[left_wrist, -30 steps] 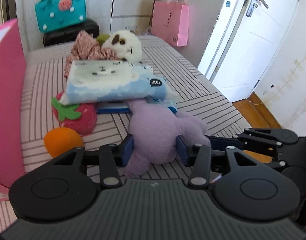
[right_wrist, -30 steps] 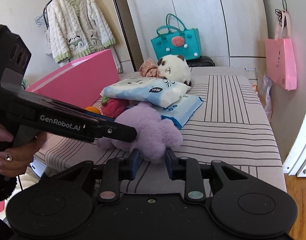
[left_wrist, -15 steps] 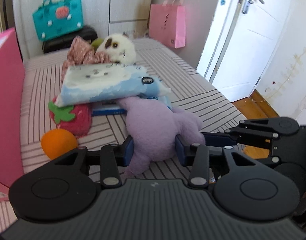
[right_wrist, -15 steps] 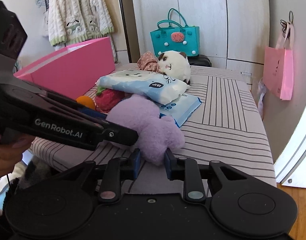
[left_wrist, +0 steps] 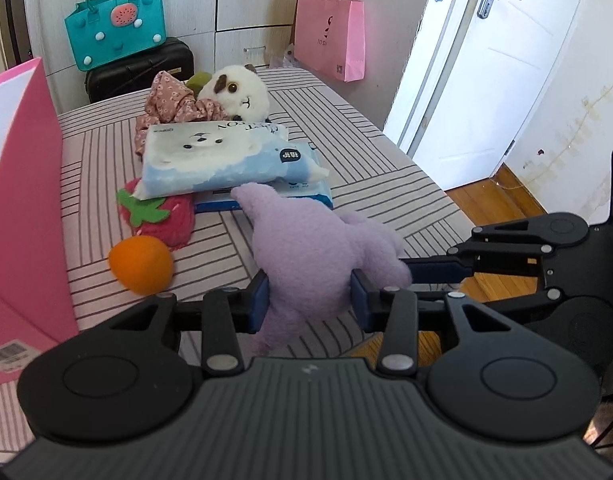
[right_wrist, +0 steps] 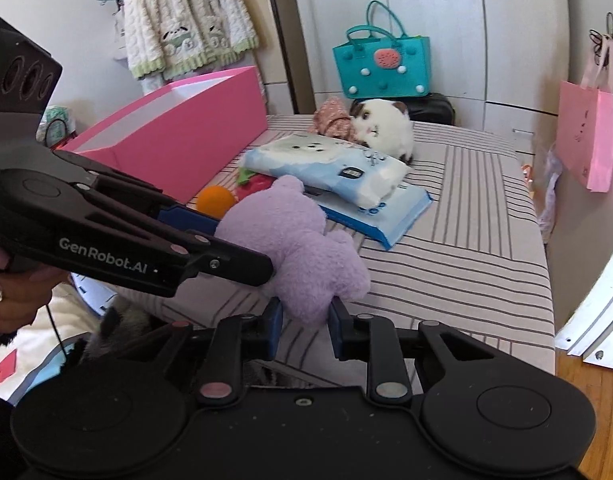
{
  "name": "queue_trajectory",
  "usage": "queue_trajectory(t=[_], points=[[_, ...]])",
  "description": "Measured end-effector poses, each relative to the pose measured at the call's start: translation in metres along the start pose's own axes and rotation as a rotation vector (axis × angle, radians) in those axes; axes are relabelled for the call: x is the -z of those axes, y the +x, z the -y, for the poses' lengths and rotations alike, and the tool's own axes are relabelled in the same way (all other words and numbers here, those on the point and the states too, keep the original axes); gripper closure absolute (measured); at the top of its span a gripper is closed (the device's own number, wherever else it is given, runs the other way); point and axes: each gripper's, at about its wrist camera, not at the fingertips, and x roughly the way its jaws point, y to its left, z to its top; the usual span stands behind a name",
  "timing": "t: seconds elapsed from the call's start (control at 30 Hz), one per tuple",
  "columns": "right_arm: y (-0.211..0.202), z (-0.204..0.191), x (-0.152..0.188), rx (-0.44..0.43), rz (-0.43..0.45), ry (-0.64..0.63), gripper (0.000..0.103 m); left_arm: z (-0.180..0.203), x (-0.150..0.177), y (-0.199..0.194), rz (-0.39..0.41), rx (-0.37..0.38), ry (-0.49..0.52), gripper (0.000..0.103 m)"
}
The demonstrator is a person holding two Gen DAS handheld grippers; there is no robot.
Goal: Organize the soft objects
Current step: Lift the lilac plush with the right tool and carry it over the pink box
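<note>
Currently both grippers are pinching the fuzzy lilac plush toy over the near edge of the striped bed. Left gripper is squeezing its lower body, jaws having just closed a bit more; right gripper is clamping a limb, jaws nearly shut after closing in. Behind it, blue-white tissue packs are lying stacked beside an orange plush ball.

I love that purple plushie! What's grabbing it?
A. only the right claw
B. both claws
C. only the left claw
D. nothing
B: the left claw and the right claw each pinch the purple plush toy between their blue pads.
</note>
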Motion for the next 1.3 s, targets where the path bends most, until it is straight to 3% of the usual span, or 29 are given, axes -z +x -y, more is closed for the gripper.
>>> queue_trajectory(t=[0.3,0.77,1.0,1.3], points=[[-0.009,-0.027,-0.019,-0.052,-0.017,-0.053,0.074,-0.013,-0.005,-0.04,0.006,-0.032,-0.04,0.062],[-0.019,-0.081,-0.083,-0.133,0.09,-0.201,0.072,-0.056,-0.017,-0.117,0.169,-0.144,-0.075,0.062],[0.0,-0.105,-0.116,-0.144,0.146,-0.289,0.071,-0.085,-0.029,-0.135,0.202,-0.227,-0.052,0.062],[0.039,-0.133,-0.171,-0.198,0.158,-0.376,0.069,-0.146,-0.059,-0.143,0.211,-0.297,-0.135,0.062]])
